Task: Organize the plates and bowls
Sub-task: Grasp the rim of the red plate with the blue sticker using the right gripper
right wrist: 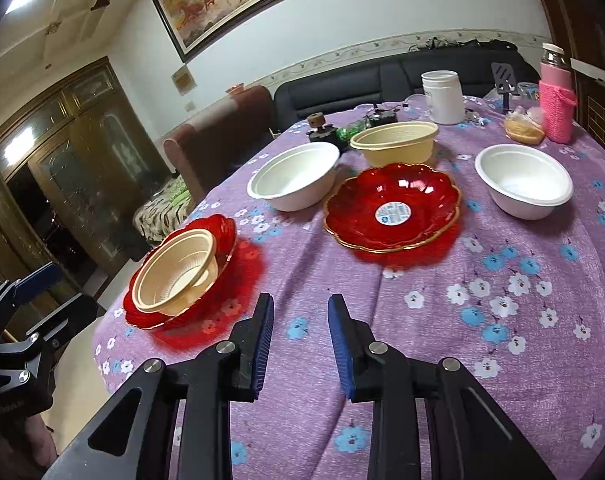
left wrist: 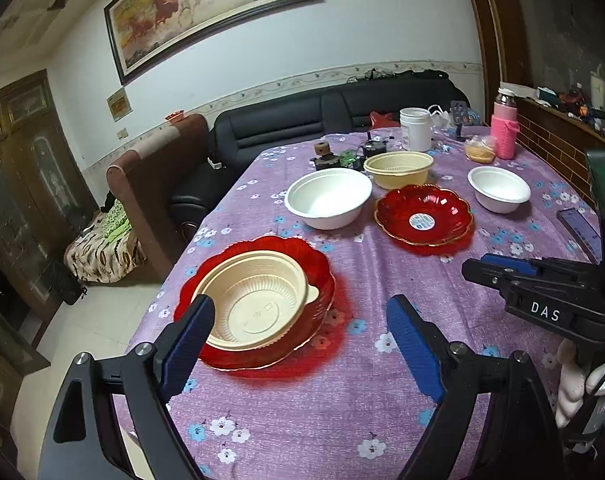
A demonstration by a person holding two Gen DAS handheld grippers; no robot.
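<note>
left wrist: my left hand-held gripper released, nothing between its fingers; cream bowl sits in red plate near the tabletop edge | right wrist: my right hand-held gripper parted, empty, above cloth; second red plate ahead between two white bowls

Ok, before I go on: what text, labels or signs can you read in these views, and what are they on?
"DAS": white letters on the right gripper body, left wrist view.
Round sticker in the empty red plate: print too small to read.
White jar label: blurred, unreadable.
Embossed marks inside the cream bowl on the other red plate: not legible.
Small wall sign under the painting: unreadable.
</note>
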